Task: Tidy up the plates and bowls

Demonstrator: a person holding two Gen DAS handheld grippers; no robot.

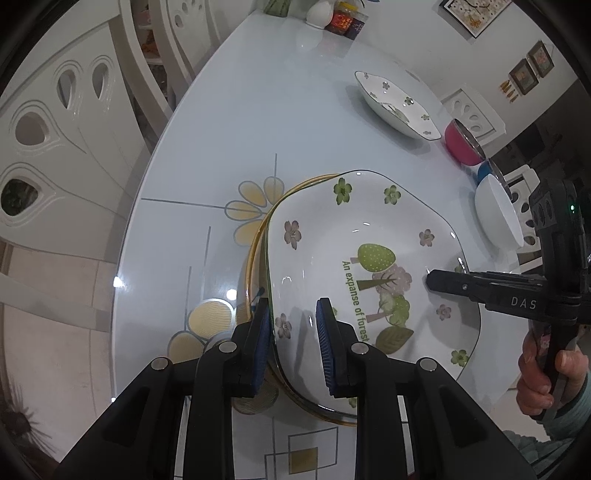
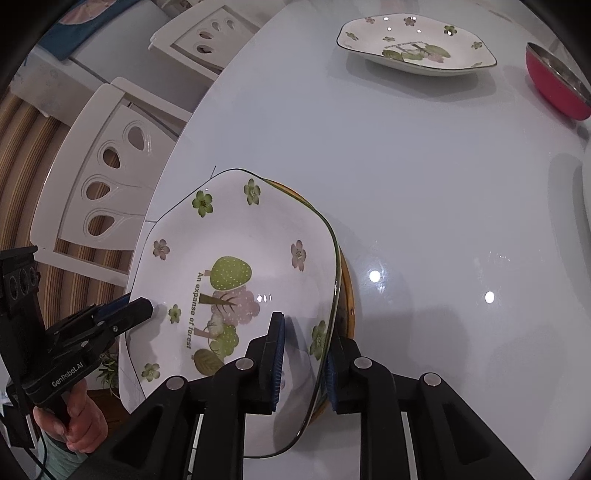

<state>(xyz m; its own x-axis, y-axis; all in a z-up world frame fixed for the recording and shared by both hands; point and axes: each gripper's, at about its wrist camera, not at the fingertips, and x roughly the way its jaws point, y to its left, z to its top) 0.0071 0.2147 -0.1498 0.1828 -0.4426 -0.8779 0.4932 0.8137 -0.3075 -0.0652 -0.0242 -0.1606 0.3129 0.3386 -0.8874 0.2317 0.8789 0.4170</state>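
A white floral plate (image 1: pixel 332 251) printed "An expanse of forest" lies on top of a yellow-rimmed plate (image 1: pixel 258 229) on the table. My left gripper (image 1: pixel 293 317) straddles the floral plate's near rim, jaws apart with a gap to the rim. My right gripper (image 2: pixel 306 332) straddles the opposite rim (image 2: pixel 334 258), jaws also apart; it shows in the left wrist view (image 1: pixel 443 280). The left gripper shows in the right wrist view (image 2: pixel 136 308). A second floral plate (image 1: pixel 395 103) (image 2: pixel 417 44) sits further back.
A red bowl (image 1: pixel 463 144) (image 2: pixel 557 81), a blue bowl (image 1: pixel 484 170) and a white bowl (image 1: pixel 496 210) stand along the table's right side. Jars and a white pot (image 1: pixel 332 14) stand at the far end. White chairs (image 2: pixel 103 173) surround the glass table (image 2: pixel 443 221).
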